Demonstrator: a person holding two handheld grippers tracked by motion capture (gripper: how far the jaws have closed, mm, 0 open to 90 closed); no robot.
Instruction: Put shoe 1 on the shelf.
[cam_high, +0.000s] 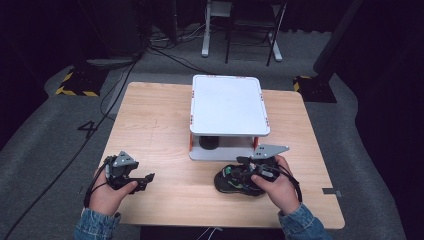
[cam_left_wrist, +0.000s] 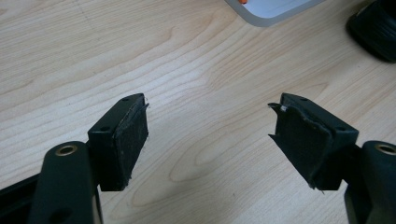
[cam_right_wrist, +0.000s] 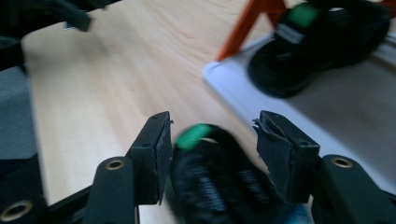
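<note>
Black shoe (cam_right_wrist: 219, 186) with green tab lies on table (cam_high: 165, 130), just in front of white two-level shelf (cam_high: 227, 107). Right tool (cam_right_wrist: 210, 140) straddles it, jaws spread, pads not pressing: released, not grasping. Likely step: take shoe, put on lower shelf board beside second shoe (cam_right_wrist: 317, 42) already there. Advice: centre jaws over shoe's middle, clench on firm sides, not on tab; lift level, keep away from orange post (cam_right_wrist: 245, 25). Left tool (cam_left_wrist: 210, 135) rests open over bare wood, far from shoe.
</note>
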